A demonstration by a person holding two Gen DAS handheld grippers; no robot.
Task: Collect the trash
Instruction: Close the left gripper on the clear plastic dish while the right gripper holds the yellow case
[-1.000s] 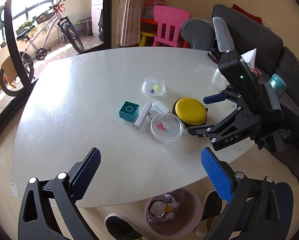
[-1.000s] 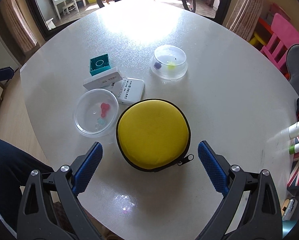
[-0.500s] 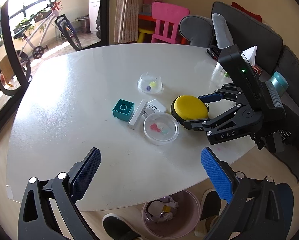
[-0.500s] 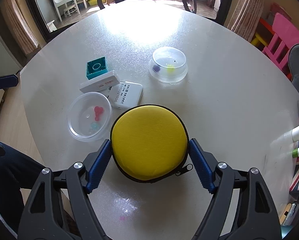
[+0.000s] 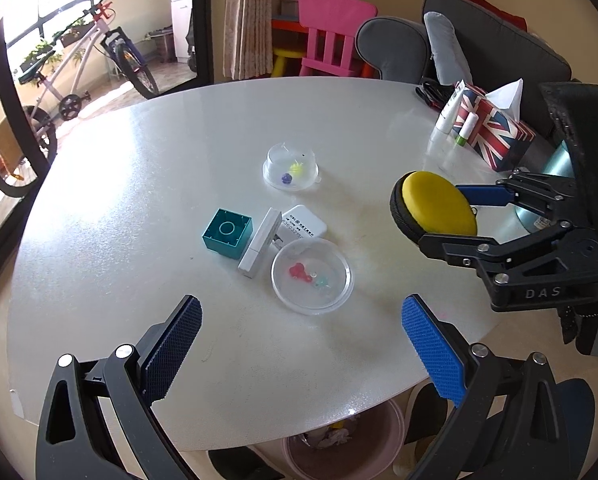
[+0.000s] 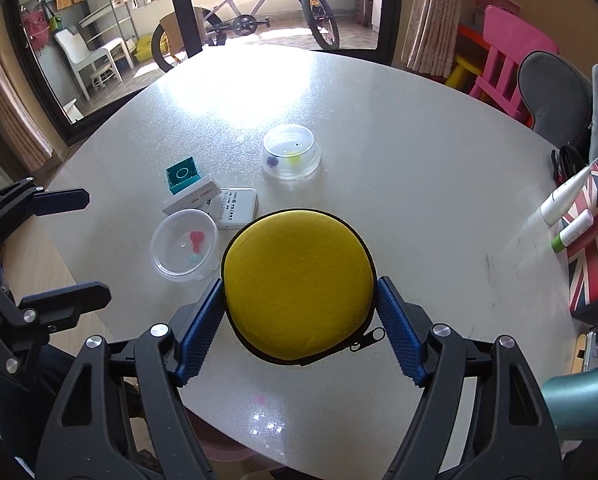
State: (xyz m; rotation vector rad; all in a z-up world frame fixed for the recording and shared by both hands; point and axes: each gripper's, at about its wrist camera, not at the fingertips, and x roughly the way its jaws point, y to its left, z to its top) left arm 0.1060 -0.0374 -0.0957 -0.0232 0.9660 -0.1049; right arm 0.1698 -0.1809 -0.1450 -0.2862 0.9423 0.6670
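Observation:
My right gripper (image 6: 299,320) is shut on a round yellow zip case (image 6: 297,280) and holds it lifted above the white table (image 6: 399,160); the left wrist view shows the case (image 5: 437,204) in the air at the right. My left gripper (image 5: 299,344) is open and empty over the table's near edge. A clear dish with small red and green bits (image 5: 311,276), a domed clear container (image 5: 291,166), a teal block (image 5: 227,233), a white bar (image 5: 260,242) and a white box (image 5: 303,227) lie mid-table. A pink bin with crumpled trash (image 5: 339,444) stands under the table.
A Union Jack tissue box (image 5: 495,128) with tubes leaning on it (image 5: 449,114) sits at the table's right edge. A grey sofa (image 5: 495,44), a pink chair (image 5: 331,36) and a bicycle (image 5: 79,64) stand beyond. A phone (image 6: 593,348) lies near the right edge.
My right gripper closed on the yellow case and lifted it off the table. My left gripper moved forward over the table, still open.

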